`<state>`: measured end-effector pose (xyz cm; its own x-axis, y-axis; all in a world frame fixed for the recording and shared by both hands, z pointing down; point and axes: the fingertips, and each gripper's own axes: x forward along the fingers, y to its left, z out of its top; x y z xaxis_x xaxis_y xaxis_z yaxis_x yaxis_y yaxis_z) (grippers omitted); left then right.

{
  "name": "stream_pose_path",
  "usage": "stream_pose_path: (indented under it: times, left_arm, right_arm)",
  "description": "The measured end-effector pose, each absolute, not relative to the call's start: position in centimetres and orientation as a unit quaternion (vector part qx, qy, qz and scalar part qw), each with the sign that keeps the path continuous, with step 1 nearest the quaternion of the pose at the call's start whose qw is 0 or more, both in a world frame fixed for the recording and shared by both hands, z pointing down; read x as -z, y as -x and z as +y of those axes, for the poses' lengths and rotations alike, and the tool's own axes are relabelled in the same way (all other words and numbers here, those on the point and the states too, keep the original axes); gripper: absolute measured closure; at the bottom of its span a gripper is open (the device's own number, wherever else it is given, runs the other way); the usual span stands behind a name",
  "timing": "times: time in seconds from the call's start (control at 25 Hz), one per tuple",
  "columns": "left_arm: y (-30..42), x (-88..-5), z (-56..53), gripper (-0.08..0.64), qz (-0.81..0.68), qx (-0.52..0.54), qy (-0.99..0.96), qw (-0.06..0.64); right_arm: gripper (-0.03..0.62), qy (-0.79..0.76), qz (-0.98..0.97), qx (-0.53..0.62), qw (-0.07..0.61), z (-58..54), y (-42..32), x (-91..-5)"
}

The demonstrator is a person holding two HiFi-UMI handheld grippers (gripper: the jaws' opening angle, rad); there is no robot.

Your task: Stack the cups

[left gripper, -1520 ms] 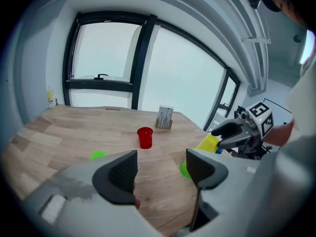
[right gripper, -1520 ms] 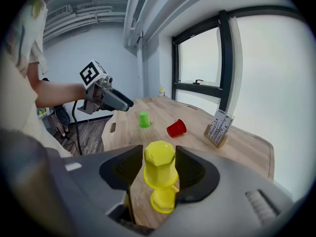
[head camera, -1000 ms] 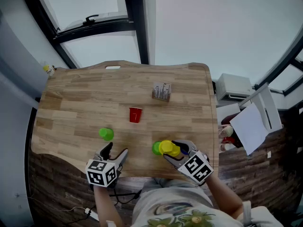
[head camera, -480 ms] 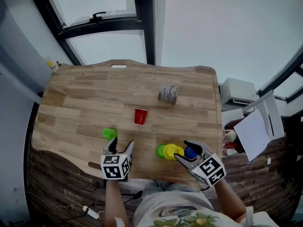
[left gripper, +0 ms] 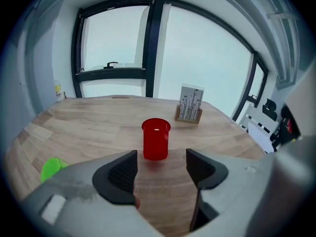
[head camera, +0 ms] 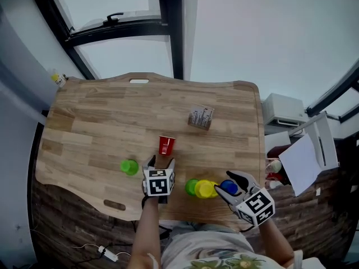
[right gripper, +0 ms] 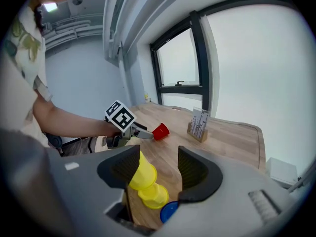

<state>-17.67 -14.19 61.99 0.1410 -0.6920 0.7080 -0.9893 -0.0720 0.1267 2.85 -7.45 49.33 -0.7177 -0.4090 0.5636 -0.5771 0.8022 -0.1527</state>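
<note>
Moving from green cup to red cup, left claw released, right claw released, backed off yellow cups

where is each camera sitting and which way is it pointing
Head view: on the person's head, looking steeply down at the wooden table; both arms, the left claw and the right claw show.
Left gripper view: rides the left claw, facing the upright red cup just beyond its open jaws, windows behind.
Right gripper view: rides the right claw, looking over the yellow cups between its parted jaws towards the person's left arm and left claw.
Shared: all three show the red cup and the card holder.
</note>
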Motion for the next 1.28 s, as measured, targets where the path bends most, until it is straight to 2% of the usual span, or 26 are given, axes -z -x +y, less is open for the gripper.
stream_pose_path:
  times: [0.32,0.36,0.48,0.52,0.96,1.28]
  left_arm:
    - [17.9,-65.3,-16.5,0.235,-0.606,-0.274,-0.673,0.325]
    - [17.9,-65.5,-16.6,0.244,-0.604,-0.279,-0.672,0.324]
    - [17.9,-65.8,-16.9,0.332,-0.608,-0.287,-0.667,0.321]
    - [17.9,-65.8,-16.9,0.337,-0.608,-0.288,-0.667,0.320]
    - [17.7,-61.9,-14.5,0.337,-0.573,-0.338,-0.695,0.272]
    - [17.5,-60.5,-9.4,0.337,-0.513,-0.385,-0.706,0.300]
  right_arm:
    - [0.350,-0.303,-0.898,-0.178,0.264,-10.0,-5.0,-50.0]
    - [0.350,-0.305,-0.897,-0.180,0.264,-10.2,-5.1,-50.1]
    - [0.350,-0.306,-0.896,-0.183,0.263,-10.5,-5.1,-50.3]
    - [0.350,-0.305,-0.897,-0.184,0.263,-10.6,-5.1,-50.3]
    - [0.350,-0.303,-0.900,-0.182,0.254,-10.2,-4.7,-50.0]
    - [0.350,-0.296,-0.905,-0.179,0.248,-8.6,-4.5,-49.7]
